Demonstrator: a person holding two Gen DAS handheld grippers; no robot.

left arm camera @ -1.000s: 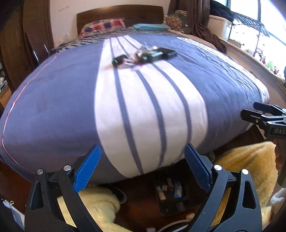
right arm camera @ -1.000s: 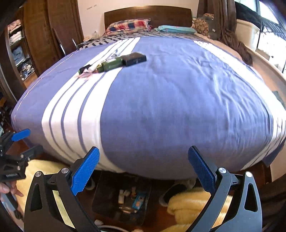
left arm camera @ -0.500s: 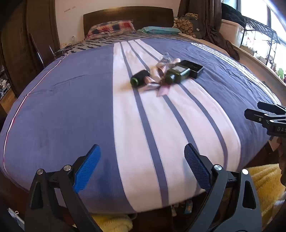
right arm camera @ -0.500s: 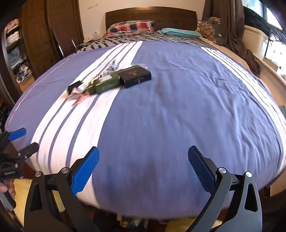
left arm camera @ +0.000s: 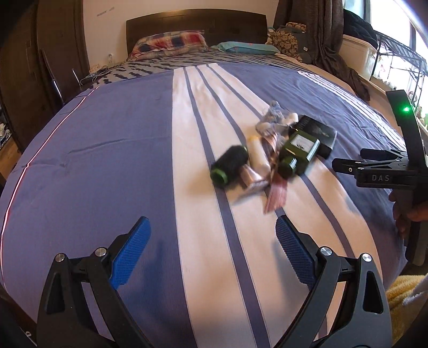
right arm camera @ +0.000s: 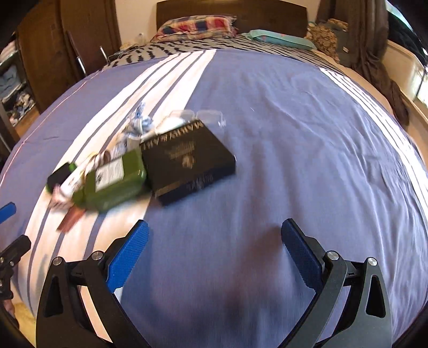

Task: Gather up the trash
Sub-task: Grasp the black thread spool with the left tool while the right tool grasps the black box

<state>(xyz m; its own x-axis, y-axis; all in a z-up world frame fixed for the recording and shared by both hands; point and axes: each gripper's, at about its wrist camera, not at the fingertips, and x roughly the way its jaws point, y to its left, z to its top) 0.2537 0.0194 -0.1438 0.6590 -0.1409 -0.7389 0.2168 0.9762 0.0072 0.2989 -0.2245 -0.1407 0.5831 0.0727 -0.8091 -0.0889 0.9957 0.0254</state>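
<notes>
Lying lengthwise on bedspread (left arm camera: 107, 150) — green bottle (left arm camera: 298, 155), neck toward cameras, left gripper (left arm camera: 212, 250), right gripper (right arm camera: 214, 246) — both spread, empty

A wide bed (left arm camera: 107, 166) under a blue-and-white striped cover; dark wooden headboard (left arm camera: 196, 22) against a pale wall; bright window (left arm camera: 388, 18) on the right.

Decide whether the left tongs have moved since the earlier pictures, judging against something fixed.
Yes. The left tongs have come forward over the bed: its near edge is now out of view, and the green bottle looms nearer.
</notes>
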